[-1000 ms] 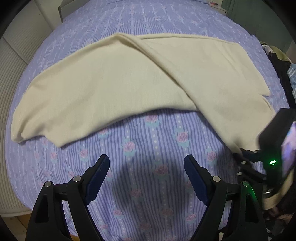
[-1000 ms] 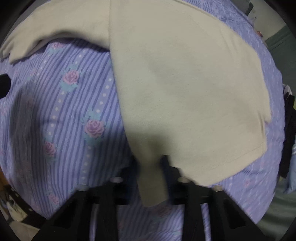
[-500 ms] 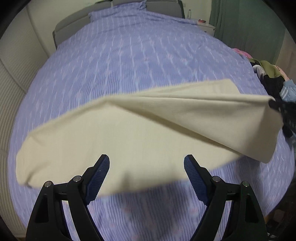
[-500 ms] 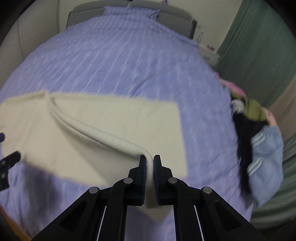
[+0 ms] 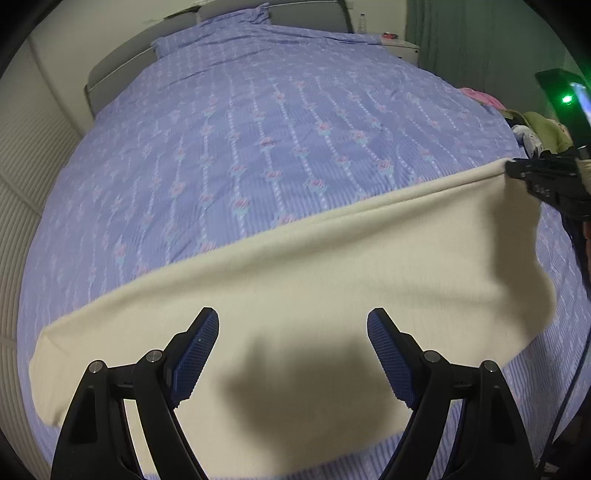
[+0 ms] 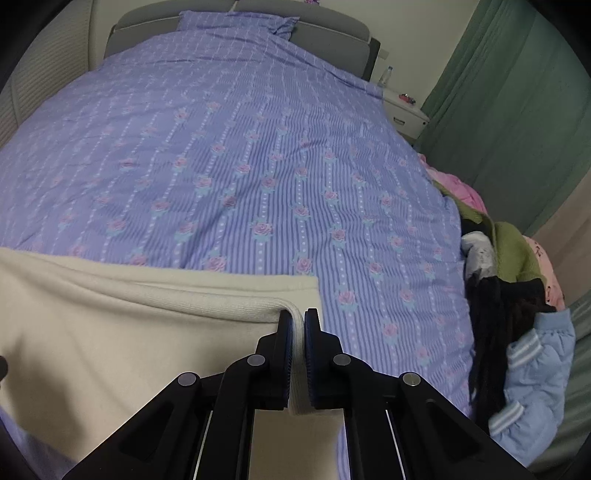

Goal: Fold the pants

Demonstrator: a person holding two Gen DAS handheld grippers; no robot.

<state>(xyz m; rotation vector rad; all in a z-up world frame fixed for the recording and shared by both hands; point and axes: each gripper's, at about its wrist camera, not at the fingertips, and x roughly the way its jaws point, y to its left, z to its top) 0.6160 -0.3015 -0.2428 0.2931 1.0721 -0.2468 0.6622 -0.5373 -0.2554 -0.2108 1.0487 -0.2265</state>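
Cream pants [image 5: 295, 295] stretch across the near end of a bed with a purple flowered cover [image 5: 277, 147]. My right gripper [image 6: 298, 322] is shut on a folded edge of the pants [image 6: 147, 332] and holds it raised above the cover. In the left wrist view that same gripper [image 5: 517, 171] shows at the right edge, pinching the top corner of the cloth. My left gripper [image 5: 293, 350] hangs open over the lower part of the pants, its blue pads [image 5: 199, 350] wide apart with nothing between them.
A heap of clothes [image 6: 517, 295] in blue, black, green and pink lies along the bed's right side. A grey headboard [image 6: 325, 33] and a white nightstand [image 6: 404, 109] stand at the far end. Green curtains [image 6: 498, 110] hang on the right, and a ribbed wall [image 5: 26, 177] on the left.
My right gripper has lifted the pants leg and carried it over towards the far side. My left gripper moved forward from bare cover to above the pants, staying open.
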